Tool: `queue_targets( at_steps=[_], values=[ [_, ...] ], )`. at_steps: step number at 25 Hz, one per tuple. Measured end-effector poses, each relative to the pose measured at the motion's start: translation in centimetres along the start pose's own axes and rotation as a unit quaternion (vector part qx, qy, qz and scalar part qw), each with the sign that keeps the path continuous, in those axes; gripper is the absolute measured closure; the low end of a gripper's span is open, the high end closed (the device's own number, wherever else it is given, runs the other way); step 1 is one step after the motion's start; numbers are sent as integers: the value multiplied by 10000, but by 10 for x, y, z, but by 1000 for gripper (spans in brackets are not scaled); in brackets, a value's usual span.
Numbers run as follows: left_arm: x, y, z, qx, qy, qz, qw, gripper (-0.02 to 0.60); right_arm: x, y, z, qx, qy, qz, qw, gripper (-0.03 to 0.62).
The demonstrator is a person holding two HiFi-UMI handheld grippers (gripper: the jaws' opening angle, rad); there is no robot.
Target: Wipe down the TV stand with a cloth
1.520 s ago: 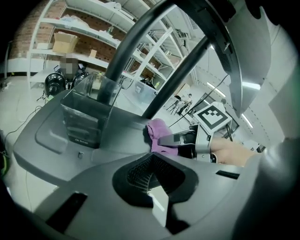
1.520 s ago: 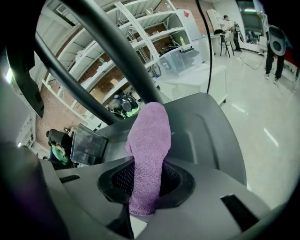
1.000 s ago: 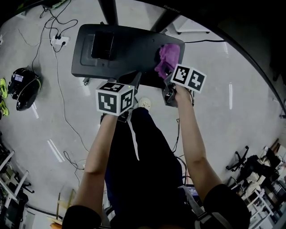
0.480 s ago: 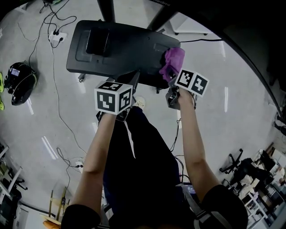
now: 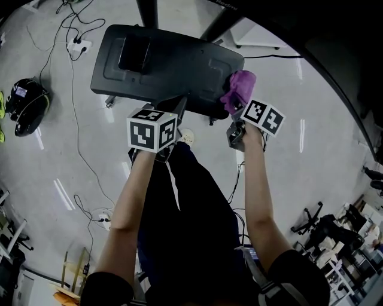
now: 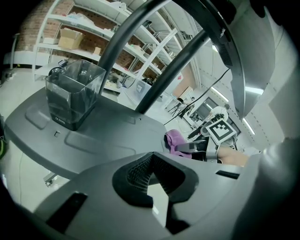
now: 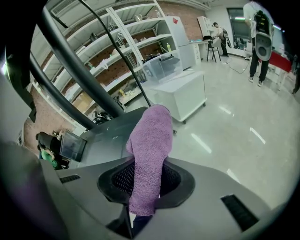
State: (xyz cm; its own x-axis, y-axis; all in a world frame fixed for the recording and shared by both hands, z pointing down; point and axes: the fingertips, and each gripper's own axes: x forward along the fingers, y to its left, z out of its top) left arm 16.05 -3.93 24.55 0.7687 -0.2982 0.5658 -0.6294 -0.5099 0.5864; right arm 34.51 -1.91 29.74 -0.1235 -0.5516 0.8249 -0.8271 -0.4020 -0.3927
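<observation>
While the right gripper (image 7: 145, 183) clamps the purple terry cloth (image 7: 150, 136) against the dark grey TV stand (image 5: 173, 66), press flat. The left gripper (image 6: 152, 176) is closed, empty.

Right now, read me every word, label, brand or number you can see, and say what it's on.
Nothing is readable.
Small label on the clear plastic box on the dark grey TV stand: too small.
Faint print on the black frame at top: blurred.
Black-and-white marker cubes: patterns only.
Purple cloth: no tag.
</observation>
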Motion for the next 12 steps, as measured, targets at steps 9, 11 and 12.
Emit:
queue_targets(
  at_steps=[9, 11, 12],
  values=[
    [-14, 16, -3, -88, 3, 72, 9999, 574, -19, 9, -2, -135, -135, -199, 9996, 505],
    [-19, 22, -3, -138, -14, 99, 9999, 575, -21, 24, -9, -221, -110, -112, 9996, 505],
    [-23, 26, -3, -169, -27, 116, 9998, 575, -23, 33, -14, -262, -89, -64, 9996, 505]
  ],
)
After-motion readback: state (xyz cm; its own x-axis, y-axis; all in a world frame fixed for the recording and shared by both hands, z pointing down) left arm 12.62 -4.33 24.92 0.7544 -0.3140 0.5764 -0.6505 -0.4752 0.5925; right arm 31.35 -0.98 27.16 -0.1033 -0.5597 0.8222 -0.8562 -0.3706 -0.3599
